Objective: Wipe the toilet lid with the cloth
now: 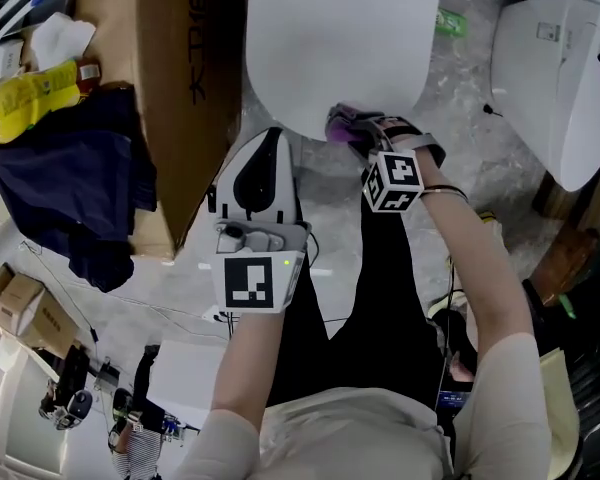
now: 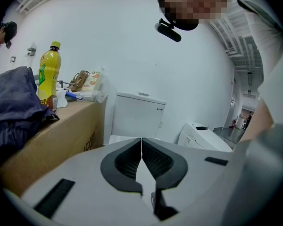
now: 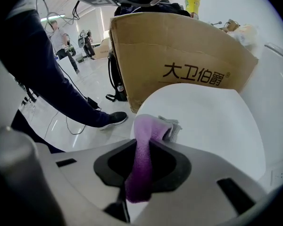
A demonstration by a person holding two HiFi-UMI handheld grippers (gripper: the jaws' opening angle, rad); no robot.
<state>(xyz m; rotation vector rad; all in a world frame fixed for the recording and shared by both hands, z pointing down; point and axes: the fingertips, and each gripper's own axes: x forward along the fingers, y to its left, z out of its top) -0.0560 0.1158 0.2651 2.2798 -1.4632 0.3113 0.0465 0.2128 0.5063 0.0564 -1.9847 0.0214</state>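
Right gripper (image 3: pixel 142 145) fingers clamp cloth (image 3: pixel 140 173) at lid's (image 1: pixel 340 38) 6 o'clock edge; left gripper (image 2: pixel 141 149) at 7 o'clock, fingers together, empty.

Fig., head cam, as I read it: grey marbled floor (image 1: pixel 470 158) carries, L to R, cardboard box (image 1: pixel 175 88), toilet w/ closed toilet lid (image 1: pixel 340 38), second white unit (image 1: pixel 555 78). Box top holds dark garment (image 1: pixel 70 178) & yellow bottle (image 1: pixel 30 93). Cloth (image 1: pixel 345 123) touches lid's near edge.
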